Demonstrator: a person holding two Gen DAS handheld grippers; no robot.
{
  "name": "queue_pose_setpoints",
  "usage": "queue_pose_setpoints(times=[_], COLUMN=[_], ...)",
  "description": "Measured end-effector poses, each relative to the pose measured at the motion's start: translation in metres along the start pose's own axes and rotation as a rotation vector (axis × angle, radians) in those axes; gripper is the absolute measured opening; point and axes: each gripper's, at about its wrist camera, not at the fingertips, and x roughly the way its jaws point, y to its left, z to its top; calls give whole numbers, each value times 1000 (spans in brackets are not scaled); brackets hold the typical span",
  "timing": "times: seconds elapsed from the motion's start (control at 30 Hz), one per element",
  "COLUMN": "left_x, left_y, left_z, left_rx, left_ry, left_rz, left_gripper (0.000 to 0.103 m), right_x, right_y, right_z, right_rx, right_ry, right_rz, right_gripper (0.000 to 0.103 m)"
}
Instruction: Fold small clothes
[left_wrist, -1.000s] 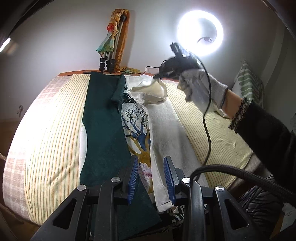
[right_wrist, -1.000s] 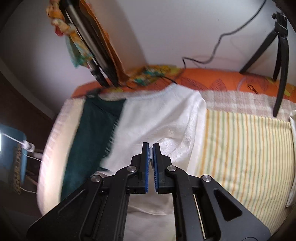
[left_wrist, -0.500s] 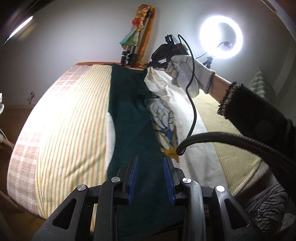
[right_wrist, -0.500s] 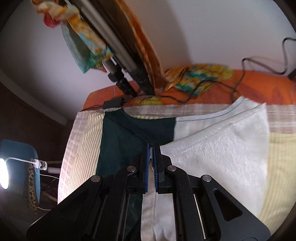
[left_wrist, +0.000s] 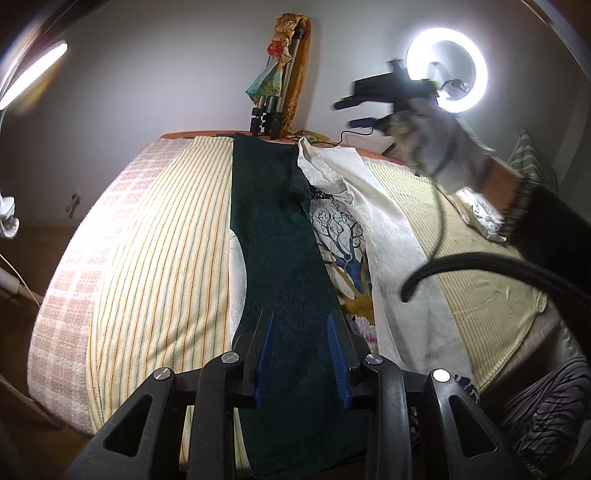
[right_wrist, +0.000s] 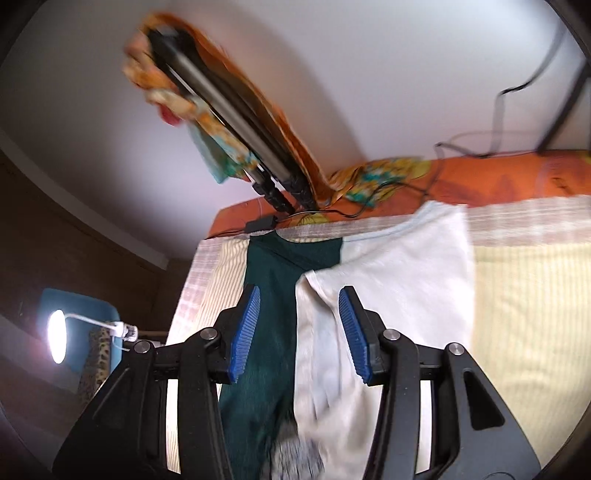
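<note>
The shirt (left_wrist: 391, 236) lies lengthwise on the bed (left_wrist: 155, 236), its green side (left_wrist: 280, 258) folded over the white; soft, light and limp, best pinched at a hem or corner. The right tool (right_wrist: 299, 328) has just been opening, nothing between its pads; the left tool (left_wrist: 301, 354) hangs part open over the green, gripping nothing.

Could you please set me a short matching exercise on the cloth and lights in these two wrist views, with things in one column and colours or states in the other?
Things:
1. folded garment panel
2. tree-print cloth
3. ring light
4. right gripper

Colours or states:
a. lit, glowing white
b. dark green
c. jaws apart, nothing pinched
d. partly covered by green and white folds

Pairs: 1-b, 2-d, 3-a, 4-c
</note>
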Motion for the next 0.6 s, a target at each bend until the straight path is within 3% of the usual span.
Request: queue_pose_setpoints(times=[0.2, 0.33, 0.47, 0.6], left_x=[-5, -7, -8, -8], left_y=[1, 5, 10, 13], left_z=[-4, -9, -18, -22], left_rx=[-1, -9, -40, -73], left_ry=[-6, 7, 21, 26], left_rz=[-1, -13, -22, -24], left_gripper=[38, 41, 41, 41], right_x=[-78, -117, -128, -103], right_y=[-2, -6, 13, 45], right_z=[-59, -130, -205, -253], right_rx=[-66, -93, -193, -311], right_ry=[1, 32, 76, 129], right_rz=[-44, -73, -63, -77], right_gripper=[47, 47, 47, 47])
